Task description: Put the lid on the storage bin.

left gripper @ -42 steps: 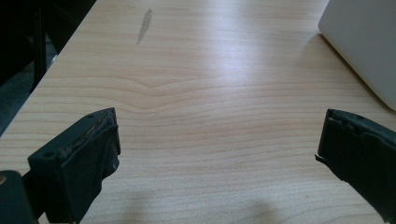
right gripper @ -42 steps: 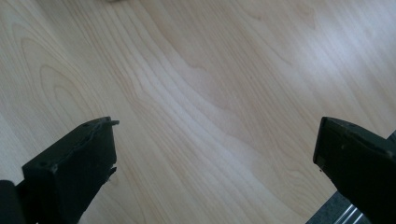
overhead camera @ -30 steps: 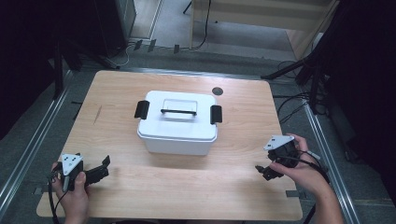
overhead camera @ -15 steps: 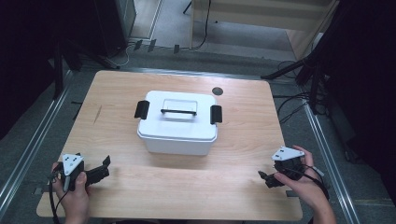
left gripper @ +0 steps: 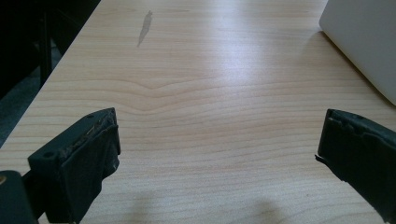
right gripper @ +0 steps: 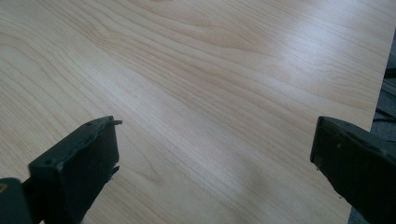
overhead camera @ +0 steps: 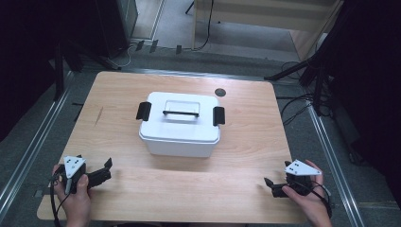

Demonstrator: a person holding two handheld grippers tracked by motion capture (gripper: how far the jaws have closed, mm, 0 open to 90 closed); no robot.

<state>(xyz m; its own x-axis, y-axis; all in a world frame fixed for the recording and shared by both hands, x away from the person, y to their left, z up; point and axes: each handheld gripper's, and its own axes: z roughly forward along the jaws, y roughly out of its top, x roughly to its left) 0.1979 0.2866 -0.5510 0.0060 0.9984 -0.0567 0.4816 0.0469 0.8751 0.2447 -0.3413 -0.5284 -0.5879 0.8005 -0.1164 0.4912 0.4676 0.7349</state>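
Note:
A white lidded box (overhead camera: 180,124) with a black top handle and a black latch on each side stands in the middle of the wooden table (overhead camera: 250,142). My left gripper (overhead camera: 107,169) rests open near the table's front left corner, held in a hand, pointing right. In the left gripper view its jaws (left gripper: 217,135) stand wide apart over bare wood, with a corner of the white box (left gripper: 364,42) at the upper right. My right gripper (overhead camera: 271,185) sits open by the front right corner, pointing left. The right gripper's own view (right gripper: 215,140) has only bare wood between the jaws.
A small dark round disc (overhead camera: 220,92) lies on the table behind the box. Metal rails run along the floor on both sides of the table. Cables and stand legs lie on the floor at the back and right. The table's right edge (right gripper: 380,70) is close to the right gripper.
The right hand has drawn its gripper back toward the table's front edge and a little outward. The left gripper and the box have stayed put.

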